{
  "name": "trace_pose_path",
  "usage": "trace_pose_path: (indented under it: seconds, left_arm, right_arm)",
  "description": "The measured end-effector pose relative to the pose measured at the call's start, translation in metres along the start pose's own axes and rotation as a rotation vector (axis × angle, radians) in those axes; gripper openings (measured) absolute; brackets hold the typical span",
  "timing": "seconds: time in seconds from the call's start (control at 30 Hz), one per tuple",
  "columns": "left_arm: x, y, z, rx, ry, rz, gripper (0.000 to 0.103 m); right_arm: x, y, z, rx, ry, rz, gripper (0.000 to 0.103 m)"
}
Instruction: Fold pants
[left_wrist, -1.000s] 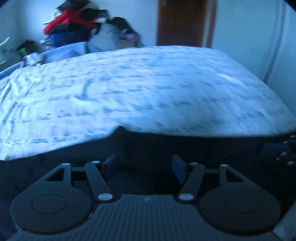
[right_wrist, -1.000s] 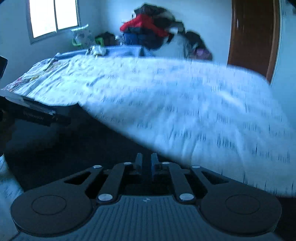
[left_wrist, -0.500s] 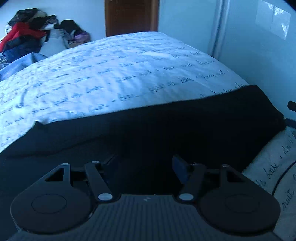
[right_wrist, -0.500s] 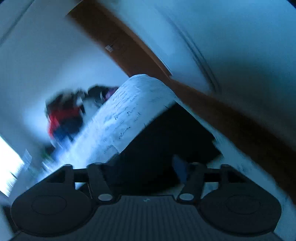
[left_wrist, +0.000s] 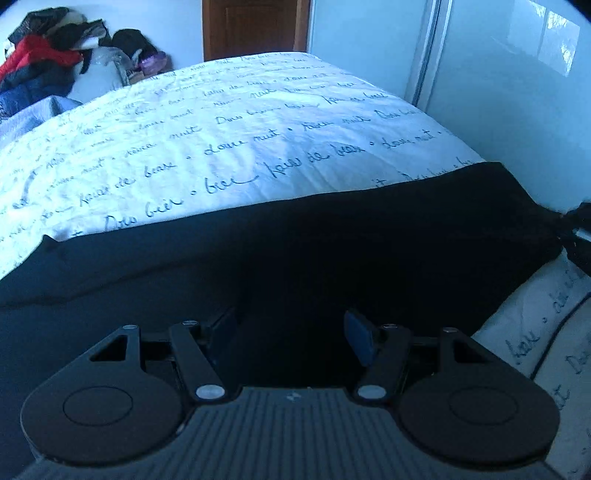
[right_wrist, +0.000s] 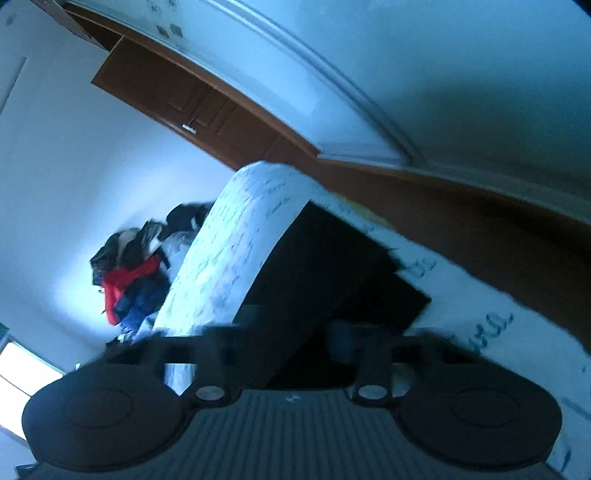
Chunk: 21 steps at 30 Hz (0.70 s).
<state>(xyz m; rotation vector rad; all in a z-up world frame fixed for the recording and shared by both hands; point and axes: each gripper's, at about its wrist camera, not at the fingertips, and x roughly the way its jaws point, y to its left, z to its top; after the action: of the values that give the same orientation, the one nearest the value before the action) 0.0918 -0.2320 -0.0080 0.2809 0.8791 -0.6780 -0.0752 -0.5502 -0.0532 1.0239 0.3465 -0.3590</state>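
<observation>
Black pants (left_wrist: 295, 251) lie flat across the near end of the bed, spread from left to right. My left gripper (left_wrist: 291, 325) hovers just over them, open, its blue pads wide apart and not pressing on the cloth. At the pants' right end the fabric draws to a point by a dark shape, my right gripper (left_wrist: 578, 229). In the right wrist view, rolled sideways, the pants (right_wrist: 325, 266) lie ahead. The right gripper (right_wrist: 280, 339) is blurred and its jaws are closing with the pants' edge between them; the fingers still stand apart.
The bed's white sheet (left_wrist: 221, 122) with handwriting print stretches beyond the pants. A matching pillow (left_wrist: 546, 332) lies at the near right. A clothes pile (left_wrist: 44, 62) sits at the far left, with a brown door (left_wrist: 255, 26) behind and a white wardrobe (left_wrist: 498, 74) on the right.
The left gripper swung right along the pants and then settled, still open. The right gripper rolled sideways, swept to the pants' right end and opened there; the cloth's corner is now drawn to a point.
</observation>
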Motion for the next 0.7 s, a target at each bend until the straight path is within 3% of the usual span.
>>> trace_pose_path:
  seconds: [0.23, 0.33, 0.43, 0.5, 0.57, 0.6, 0.63, 0.7]
  left_arm:
    - [-0.001, -0.004, -0.001, 0.025, -0.006, -0.008, 0.068]
    - [0.005, -0.005, -0.001, 0.028, 0.002, -0.004, 0.07]
    - [0.01, -0.005, -0.002, 0.021, 0.007, 0.006, 0.07]
    - [0.008, -0.005, -0.003, 0.026, 0.002, 0.004, 0.07]
    - [0.008, -0.004, -0.003, 0.03, 0.001, 0.009, 0.071]
    - [0.008, -0.004, -0.003, 0.027, 0.0, 0.012, 0.071]
    - [0.009, -0.004, -0.002, 0.021, -0.001, 0.013, 0.071]
    - [0.009, -0.003, 0.0, 0.005, -0.002, 0.009, 0.071]
  right_arm:
    - [-0.024, 0.006, -0.004, -0.076, -0.04, -0.025, 0.003]
    - [-0.026, 0.007, -0.004, -0.136, 0.026, -0.075, 0.006]
    - [-0.022, 0.0, 0.001, -0.069, 0.043, -0.115, 0.01]
    - [-0.033, 0.0, 0.001, -0.035, -0.001, -0.131, 0.018]
    - [-0.046, 0.002, -0.001, 0.003, -0.031, -0.121, 0.038]
    - [-0.05, 0.002, -0.004, 0.028, -0.012, -0.085, 0.046]
    - [-0.052, 0.003, -0.009, 0.051, 0.022, -0.04, 0.06]
    - [-0.048, 0.006, -0.022, 0.056, 0.094, 0.016, 0.064]
